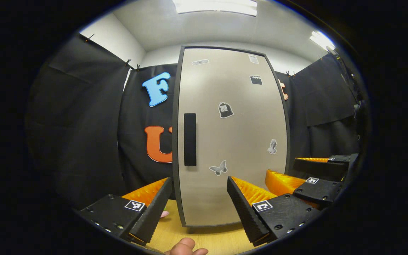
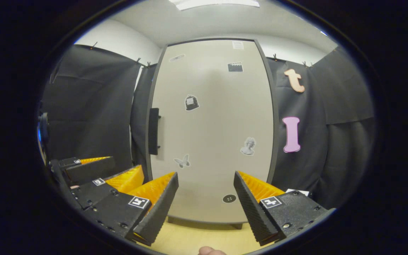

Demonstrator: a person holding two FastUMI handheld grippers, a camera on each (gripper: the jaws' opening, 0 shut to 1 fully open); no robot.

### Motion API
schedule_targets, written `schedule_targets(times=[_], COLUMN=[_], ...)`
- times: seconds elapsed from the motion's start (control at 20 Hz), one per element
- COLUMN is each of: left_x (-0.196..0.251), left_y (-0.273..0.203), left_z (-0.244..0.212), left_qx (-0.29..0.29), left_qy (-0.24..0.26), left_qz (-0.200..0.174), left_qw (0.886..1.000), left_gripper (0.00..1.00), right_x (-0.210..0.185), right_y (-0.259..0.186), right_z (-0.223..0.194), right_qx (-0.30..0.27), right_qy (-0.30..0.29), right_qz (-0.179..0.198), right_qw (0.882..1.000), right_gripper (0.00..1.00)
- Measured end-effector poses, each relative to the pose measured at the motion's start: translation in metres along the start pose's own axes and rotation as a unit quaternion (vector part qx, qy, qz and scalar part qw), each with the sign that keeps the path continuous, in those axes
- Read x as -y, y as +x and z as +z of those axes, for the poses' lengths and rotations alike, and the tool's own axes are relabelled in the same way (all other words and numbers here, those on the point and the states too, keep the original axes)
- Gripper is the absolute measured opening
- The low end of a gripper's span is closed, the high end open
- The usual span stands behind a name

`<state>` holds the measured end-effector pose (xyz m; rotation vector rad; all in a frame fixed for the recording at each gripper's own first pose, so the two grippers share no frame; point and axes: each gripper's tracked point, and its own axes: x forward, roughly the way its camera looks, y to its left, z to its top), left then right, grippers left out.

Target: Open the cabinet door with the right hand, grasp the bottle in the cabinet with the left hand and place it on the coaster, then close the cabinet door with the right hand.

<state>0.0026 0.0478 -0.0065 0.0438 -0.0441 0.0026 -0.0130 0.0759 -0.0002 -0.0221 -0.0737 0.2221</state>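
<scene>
The cabinet door (image 1: 232,134) is shut; it is beige with a dark frame and several stickers. Its black vertical handle (image 1: 190,140) sits on the left edge. In the right gripper view the same door (image 2: 213,124) and handle (image 2: 153,131) stand straight ahead. My left gripper (image 1: 199,205) is open, empty, close before the door's lower part. My right gripper (image 2: 205,202) is open and empty too, a little back from the door. The bottle is hidden behind the door. The two grippers hover side by side: the right gripper (image 1: 283,169) and the left gripper (image 2: 126,164) each appear in the other's view.
The cabinet stands on a light wooden tabletop (image 1: 204,237). A small pink thing (image 1: 164,214) peeks out beside my left finger; what it is I cannot tell. A white slip (image 2: 298,192) lies right of the cabinet. Black cloth walls close in on both sides.
</scene>
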Motion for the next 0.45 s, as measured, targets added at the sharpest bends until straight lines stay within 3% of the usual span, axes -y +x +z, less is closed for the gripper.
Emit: schedule_targets(times=[0.45], left_x=[-0.0061], left_y=[-0.0034], left_z=[0.0024], left_qx=[0.002], left_qy=[-0.007], left_qz=[0.009], left_qw=[1.0], left_gripper=[0.93], right_x=[-0.0045], right_y=[-0.0005], right_z=[-0.0059], right_qx=[-0.001], right_qy=[-0.003], right_qz=[0.006], right_qw=[1.0], right_gripper=[0.98])
